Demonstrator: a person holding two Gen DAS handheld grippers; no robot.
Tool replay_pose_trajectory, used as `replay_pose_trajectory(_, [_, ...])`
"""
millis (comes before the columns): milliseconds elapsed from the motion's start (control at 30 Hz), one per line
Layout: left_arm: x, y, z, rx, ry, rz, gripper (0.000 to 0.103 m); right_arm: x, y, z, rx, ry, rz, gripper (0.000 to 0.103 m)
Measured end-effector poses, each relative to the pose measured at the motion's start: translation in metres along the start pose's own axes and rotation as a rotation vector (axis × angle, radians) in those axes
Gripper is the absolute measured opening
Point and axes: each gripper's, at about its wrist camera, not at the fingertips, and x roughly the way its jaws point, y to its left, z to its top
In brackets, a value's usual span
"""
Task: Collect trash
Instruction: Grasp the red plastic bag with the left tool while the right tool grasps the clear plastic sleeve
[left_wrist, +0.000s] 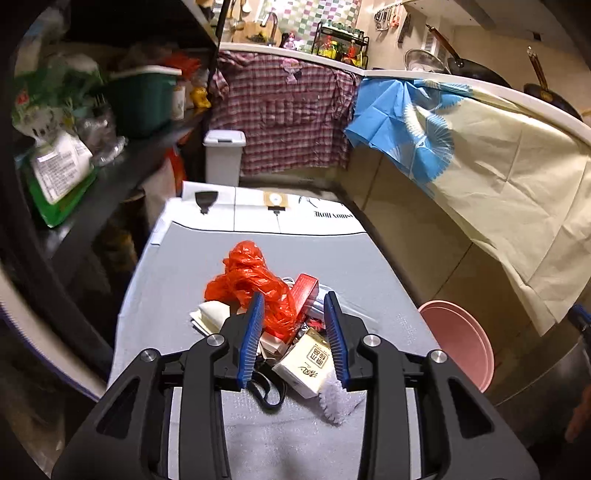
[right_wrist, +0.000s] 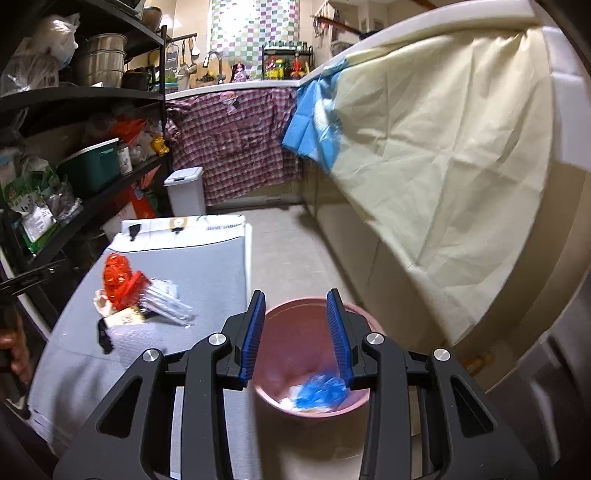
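Grey table mat (left_wrist: 177, 280) carries the trash heap: orange plastic bag (left_wrist: 247, 280), red carton (left_wrist: 304, 290), tissue pack (left_wrist: 304, 365). Left gripper (left_wrist: 294, 301) hovers wide open and empty over the bag, seemingly lining up a grab.

Beside the mat, the pink bucket (right_wrist: 280, 314) sits on the floor, holding blue trash (right_wrist: 321, 393); right gripper (right_wrist: 297, 299) gapes empty above it.

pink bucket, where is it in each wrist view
Left wrist: the pink bucket sits low at the right edge, on the floor just past the grey table, partly cut off by it.
Right wrist: it is low in the centre, seen between the open fingers of the right gripper, with blue trash inside.
Shared landmark: the red plastic bag on the table, left of the bucket in both.
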Motion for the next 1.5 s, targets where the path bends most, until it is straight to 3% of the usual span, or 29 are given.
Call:
replay_pose_trajectory(267, [-0.011, 0.019, 0.006, -0.034, -0.028, 0.049, 0.033, 0.015, 0.042, 0.012, -0.066, -0.04, 0.175, 0.028])
replay_pose_trajectory(467, [-0.03, 0.005, 0.007, 0.084, -0.123, 0.095, 0.033, 0.045, 0.066, 0.016, -0.115, -0.037, 0.26, 0.026])
replay_pose_trajectory(767, [0.014, 0.019, 0.0, 0.051, -0.077, 0.11, 0.033, 0.129, 0.095, -0.004, -0.175, 0.039, 0.365, 0.021])
replay_pose_trajectory(1033, [0.069, 0.035, -0.008, -0.029, -0.036, 0.106, 0.033, 0.2, 0.119, -0.02, -0.211, 0.125, 0.447, 0.035])
replay_pose_trajectory(1133, [0.082, 0.04, -0.006, -0.055, -0.035, 0.118, 0.051, 0.216, 0.126, -0.024, -0.221, 0.143, 0.482, 0.047])
replay_pose_trajectory(1233, [0.094, 0.043, -0.004, -0.094, -0.022, 0.11, 0.054, 0.231, 0.136, -0.028, -0.246, 0.168, 0.514, 0.048])
replay_pose_trajectory(1500, [0.127, 0.036, -0.002, -0.079, 0.036, 0.113, 0.057, 0.253, 0.148, -0.039, -0.298, 0.246, 0.575, 0.048])
